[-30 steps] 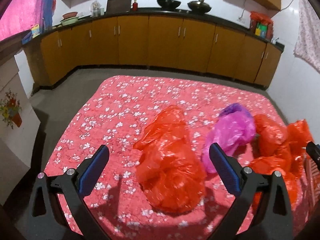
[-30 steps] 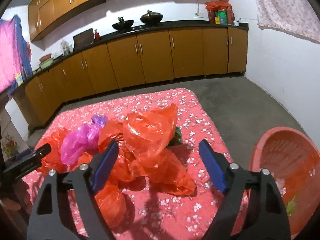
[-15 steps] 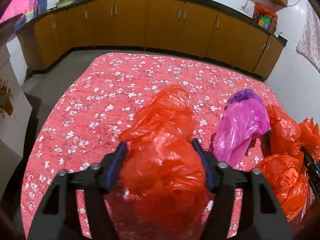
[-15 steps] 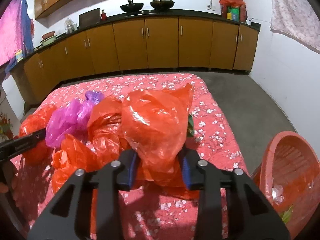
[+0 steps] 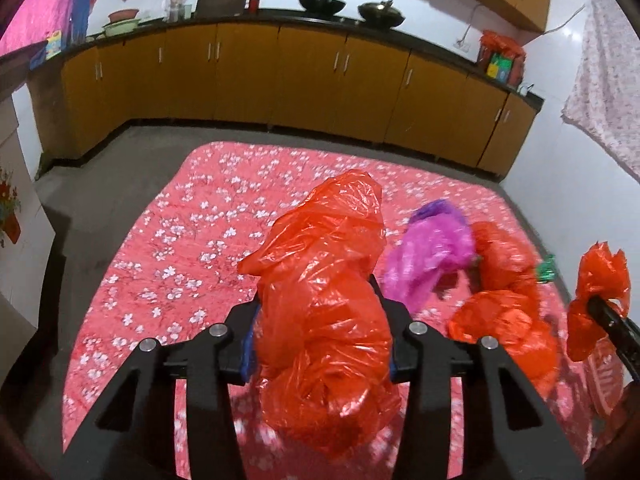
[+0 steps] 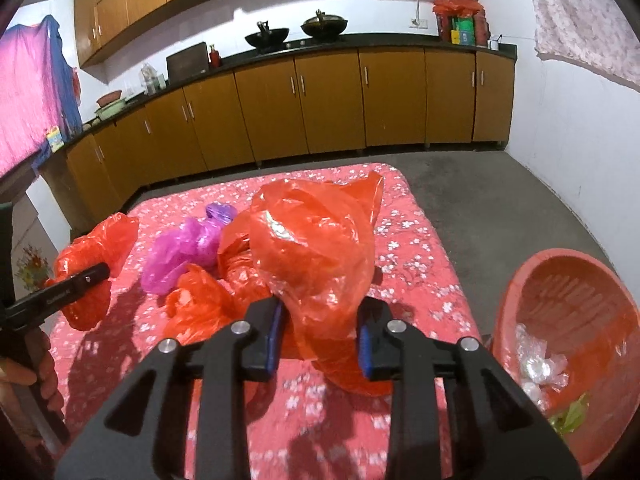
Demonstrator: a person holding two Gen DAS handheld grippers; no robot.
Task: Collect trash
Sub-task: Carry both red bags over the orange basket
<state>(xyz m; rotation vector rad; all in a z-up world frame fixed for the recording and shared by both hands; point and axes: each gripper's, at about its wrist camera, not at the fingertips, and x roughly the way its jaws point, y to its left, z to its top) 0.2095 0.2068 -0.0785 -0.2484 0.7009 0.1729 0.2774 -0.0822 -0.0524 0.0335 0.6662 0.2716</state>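
Observation:
On the table under a red flowered cloth (image 5: 180, 260) lie crumpled plastic bags. My left gripper (image 5: 318, 320) has its jaws closing on a red bag (image 5: 320, 248), pads pressing its sides and the bag lifted off the cloth. My right gripper (image 6: 320, 320) is shut on another red bag (image 6: 316, 240), which bulges above its blue pads. In the right wrist view the left gripper's finger (image 6: 80, 280) shows at the left with its red bag (image 6: 92, 248). A purple bag (image 5: 432, 252) and more red bags (image 5: 504, 320) lie between the two grippers.
A red plastic basin (image 6: 520, 292) stands right of the table on the floor, holding crumpled foil and green leaves. A small green scrap (image 5: 546, 270) lies by the red bags. Brown cabinets line the far wall across bare grey floor. A hand (image 6: 20, 376) grips the left handle.
Both grippers went from wide open to closed around a red bag each. Both have since risen a little, lifting the bags off the cloth.

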